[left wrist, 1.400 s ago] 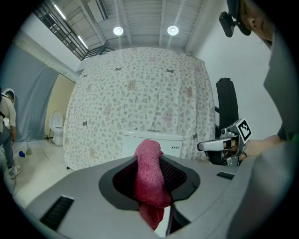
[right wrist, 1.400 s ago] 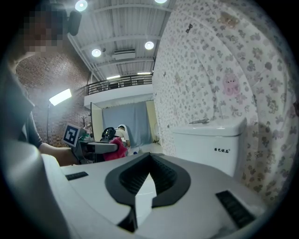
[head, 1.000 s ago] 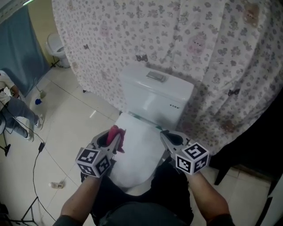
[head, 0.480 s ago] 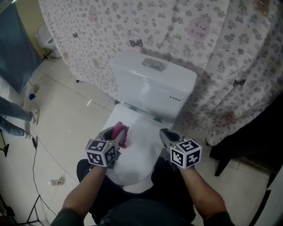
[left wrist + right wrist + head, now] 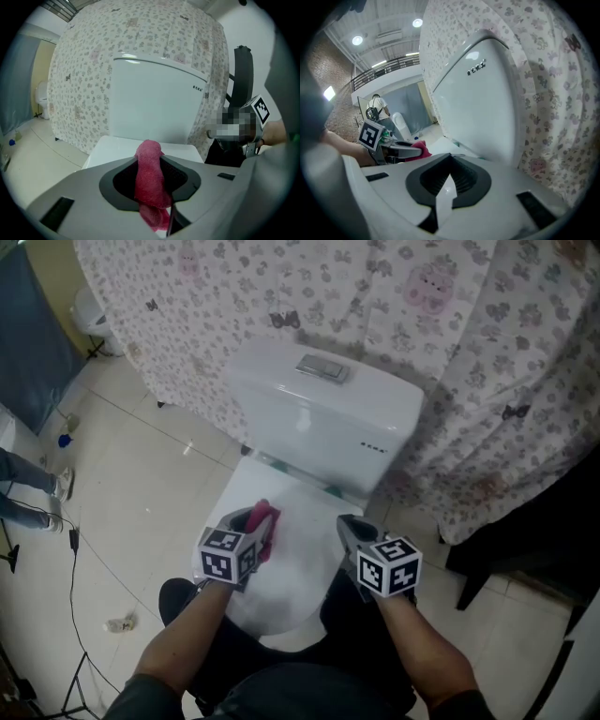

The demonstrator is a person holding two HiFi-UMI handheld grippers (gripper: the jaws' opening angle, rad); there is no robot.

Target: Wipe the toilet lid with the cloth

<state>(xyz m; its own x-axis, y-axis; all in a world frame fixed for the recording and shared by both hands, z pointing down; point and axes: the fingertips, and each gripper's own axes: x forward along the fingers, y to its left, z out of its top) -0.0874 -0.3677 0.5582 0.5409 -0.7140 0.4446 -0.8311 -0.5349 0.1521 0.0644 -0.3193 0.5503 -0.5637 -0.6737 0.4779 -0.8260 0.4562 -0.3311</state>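
Above the closed white toilet lid (image 5: 292, 563), the left gripper (image 5: 263, 521) had its jaws clamped on a folded pink cloth (image 5: 150, 180), which stuck out past the tips and hung over the lid's left part. The right gripper (image 5: 345, 525) hovered beside it at the lid's right edge, jaws brought together on nothing, in front of the cistern (image 5: 323, 418) and flowered curtain (image 5: 487, 352).

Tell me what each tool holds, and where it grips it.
The left tool pinches the pink terry cloth at its bunched middle, with ends poking out above and below. The right tool holds nothing, its jaws together.
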